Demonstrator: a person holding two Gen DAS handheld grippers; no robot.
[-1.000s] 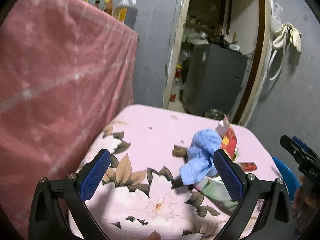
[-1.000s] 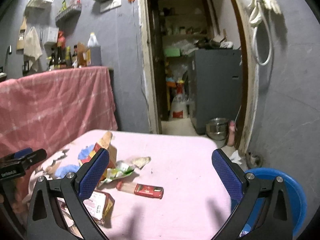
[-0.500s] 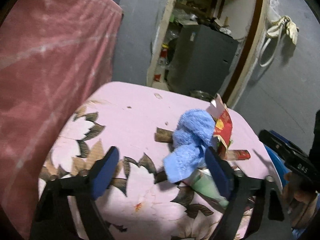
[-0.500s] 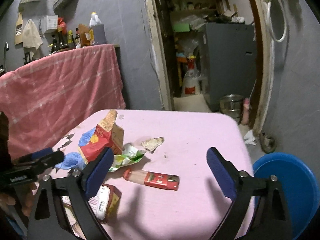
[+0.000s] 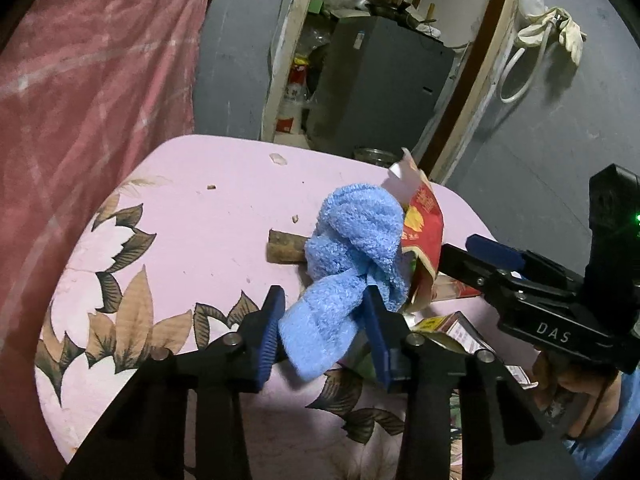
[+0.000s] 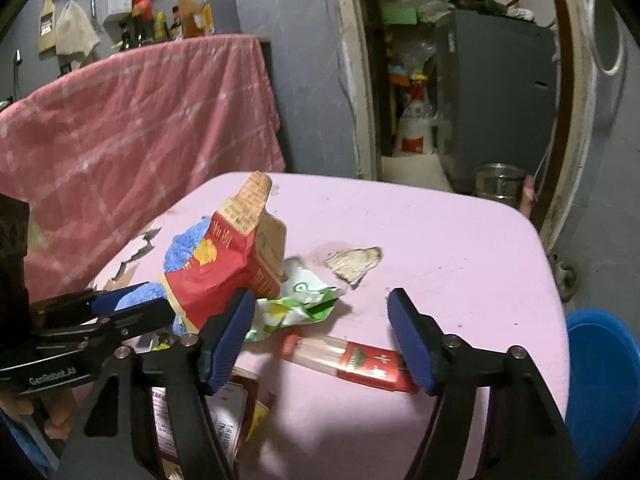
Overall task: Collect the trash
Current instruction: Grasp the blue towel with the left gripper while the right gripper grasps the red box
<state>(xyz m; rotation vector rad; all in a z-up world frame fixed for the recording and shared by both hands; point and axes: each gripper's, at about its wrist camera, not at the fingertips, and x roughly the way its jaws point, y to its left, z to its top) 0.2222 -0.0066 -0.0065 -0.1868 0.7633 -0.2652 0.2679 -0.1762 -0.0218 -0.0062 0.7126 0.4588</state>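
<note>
A pink table (image 6: 420, 232), its cloth printed with brown leaves at the near end, carries a heap of rubbish in a dim grey-walled room. The left gripper (image 5: 322, 328) has just been closing, and its blue pads now sit against either side of the lower tail of a blue towel (image 5: 352, 248) — the cloth fills the gap between them, and the jaws stand narrow. The towel is bunched on the table, leaning against a torn red carton (image 6: 224, 264) that stands crumpled and tilted just beside it. A small brown tube (image 5: 286, 246) lies touching the towel's far side.

The right gripper (image 6: 322, 336) has also been closing but its jaws are still fairly wide, with nothing pressed between the pads. It hangs over a red-labelled tube with a red cap (image 6: 348, 356), which lies flat on the table; the tube's labelled end runs under the right-hand finger. A crumpled green-and-white wrapper (image 6: 296, 304) rests between the carton and the tube, and a torn scrap of paper (image 6: 354, 264) lies a little beyond. A printed box (image 6: 236, 408) sits at the table's near edge, partly hidden by the gripper.

Off the table's right side — lower down — a blue bin (image 6: 600, 376) is in view. A pink checked cloth (image 6: 132, 120) hangs at the left.
</note>
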